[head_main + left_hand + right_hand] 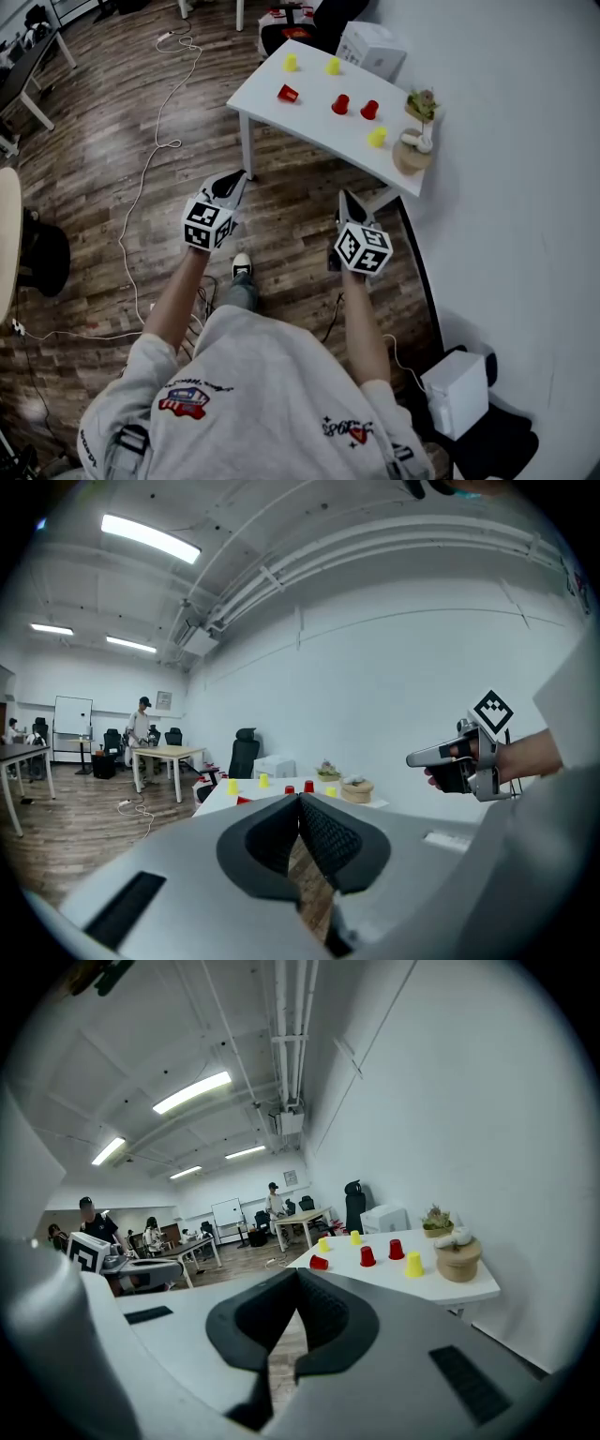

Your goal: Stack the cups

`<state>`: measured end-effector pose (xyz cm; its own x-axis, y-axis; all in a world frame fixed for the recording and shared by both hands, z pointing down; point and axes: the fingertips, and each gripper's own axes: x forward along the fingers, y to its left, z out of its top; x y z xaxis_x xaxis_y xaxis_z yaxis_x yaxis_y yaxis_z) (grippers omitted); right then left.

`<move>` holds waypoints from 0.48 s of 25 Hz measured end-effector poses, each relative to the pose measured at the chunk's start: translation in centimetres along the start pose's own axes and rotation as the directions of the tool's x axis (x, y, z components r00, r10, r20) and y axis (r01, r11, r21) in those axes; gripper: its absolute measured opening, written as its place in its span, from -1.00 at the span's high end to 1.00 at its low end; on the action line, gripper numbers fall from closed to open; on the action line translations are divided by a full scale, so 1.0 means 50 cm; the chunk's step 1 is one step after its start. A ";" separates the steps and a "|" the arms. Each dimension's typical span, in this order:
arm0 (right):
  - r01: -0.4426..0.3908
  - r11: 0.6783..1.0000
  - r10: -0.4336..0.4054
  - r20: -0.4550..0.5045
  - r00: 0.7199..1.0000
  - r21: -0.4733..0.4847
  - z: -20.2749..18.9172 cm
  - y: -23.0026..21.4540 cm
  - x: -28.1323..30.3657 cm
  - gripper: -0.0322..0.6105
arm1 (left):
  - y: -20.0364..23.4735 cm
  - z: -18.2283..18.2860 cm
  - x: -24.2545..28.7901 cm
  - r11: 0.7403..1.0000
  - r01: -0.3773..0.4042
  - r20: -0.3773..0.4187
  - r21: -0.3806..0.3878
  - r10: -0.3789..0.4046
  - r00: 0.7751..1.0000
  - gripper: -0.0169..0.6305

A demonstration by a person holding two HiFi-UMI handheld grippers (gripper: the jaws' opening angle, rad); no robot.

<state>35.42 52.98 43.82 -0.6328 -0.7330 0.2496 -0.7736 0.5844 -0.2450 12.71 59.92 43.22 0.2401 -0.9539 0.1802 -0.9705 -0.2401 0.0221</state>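
Wide wooden floor (112, 169) across the left of the head view, with one white cable (141, 187) trailing over it. One white table (309, 127) sits at upper centre, against the pale wall.

Two bare forearms reach up from the bottom of the frame, side by side and roughly parallel, each carrying a gripper over the floor, short of the table's near edge. The left gripper (234, 180) sits at centre-left with its nose toward the table leg. The right gripper (345, 199) sits at centre-right, pointing toward the table's near corner. Both aim at the table, only slightly downward. In its own view the left gripper's jaws are pressed together with nothing between them, and the right gripper's jaws are likewise closed and empty.

Two white boxes: one (370, 47) past the table's far side, one (455, 394) on the floor at lower right. One round wooden pot (411, 157) stands at the table's right end, with a small plant just behind it.

Now the cups, six in all, every one on the tabletop and none stacked. Three red: one (288, 93) lying on its side at the left, and two upright (340, 104) (369, 110) close together mid-table. Three yellow: two (291, 63) (333, 66) along the far edge and one (377, 138) near the pot.
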 end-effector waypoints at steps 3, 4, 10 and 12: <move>0.019 1.000 -0.020 -0.009 1.000 -0.016 0.027 0.008 0.096 0.89 | 0.078 0.001 0.070 1.000 0.024 -0.001 -0.016 -0.024 1.000 0.93; 0.026 1.000 -0.027 -0.013 1.000 -0.017 0.036 0.011 0.131 0.89 | 0.106 0.001 0.094 0.999 0.031 -0.005 -0.026 -0.031 0.999 0.93; 0.079 0.997 -0.079 -0.026 0.997 -0.019 0.093 0.033 0.311 0.89 | 0.256 0.010 0.222 0.994 0.089 -0.031 -0.066 -0.091 0.995 0.93; 0.088 0.996 -0.088 -0.024 0.996 -0.019 0.107 0.044 0.358 0.89 | 0.301 0.015 0.255 0.992 0.101 -0.039 -0.070 -0.104 0.994 0.93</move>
<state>22.57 39.27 42.76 -0.5626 -0.7731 0.2930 -0.8267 0.5242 -0.2042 1.17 44.00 45.12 0.3388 -0.9159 0.2150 -0.9403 -0.3222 0.1094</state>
